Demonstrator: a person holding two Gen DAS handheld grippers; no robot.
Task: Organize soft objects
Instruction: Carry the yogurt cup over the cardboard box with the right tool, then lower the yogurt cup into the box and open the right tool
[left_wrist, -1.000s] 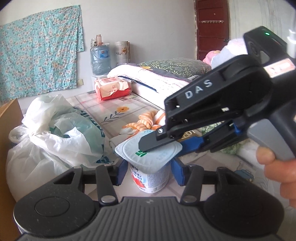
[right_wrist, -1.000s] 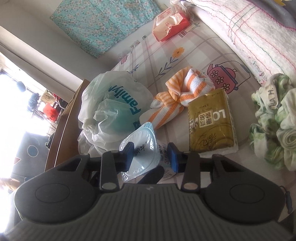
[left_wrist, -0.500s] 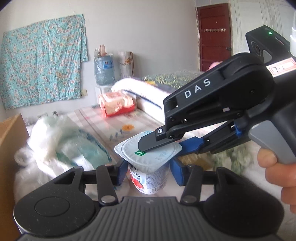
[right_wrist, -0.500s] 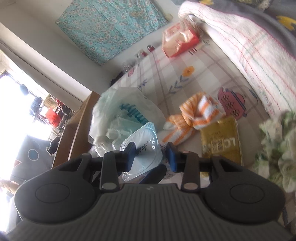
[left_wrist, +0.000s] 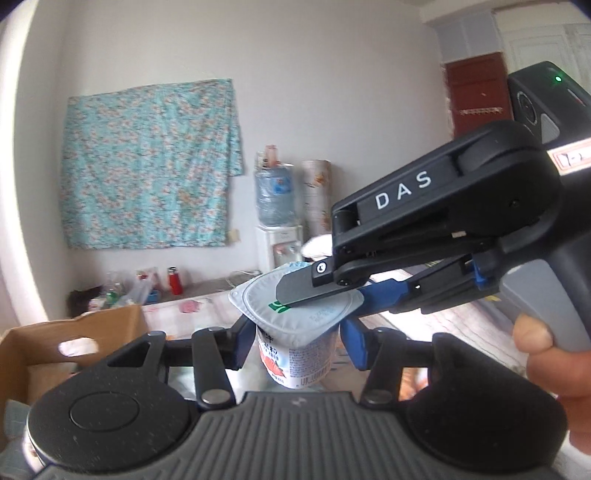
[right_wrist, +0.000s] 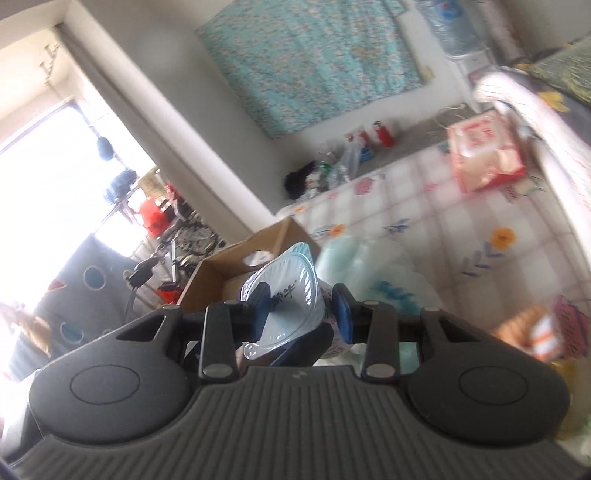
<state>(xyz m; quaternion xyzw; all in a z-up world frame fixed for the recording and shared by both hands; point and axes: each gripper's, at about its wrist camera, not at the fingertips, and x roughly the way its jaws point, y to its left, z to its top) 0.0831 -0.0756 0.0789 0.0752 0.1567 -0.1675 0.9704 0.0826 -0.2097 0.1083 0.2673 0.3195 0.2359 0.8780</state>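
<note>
Here a yogurt cup (left_wrist: 299, 354) with a foil lid is held up in the air between both tools: the left gripper (left_wrist: 295, 345) clamps its blue pads on the cup's sides just under the rim, while the right gripper (left_wrist: 321, 295), reaching in from the right, pinches the lid's edge from above and below. In the right wrist view the lid (right_wrist: 284, 299) sits tilted between that tool's blue pads. A person's hand (left_wrist: 554, 380) grips the right handle. Below and to the left stands an open cardboard box (left_wrist: 74, 339). Behind hangs a floral cloth (left_wrist: 147, 166) on the wall, beside a water dispenser (left_wrist: 277, 221).
</note>
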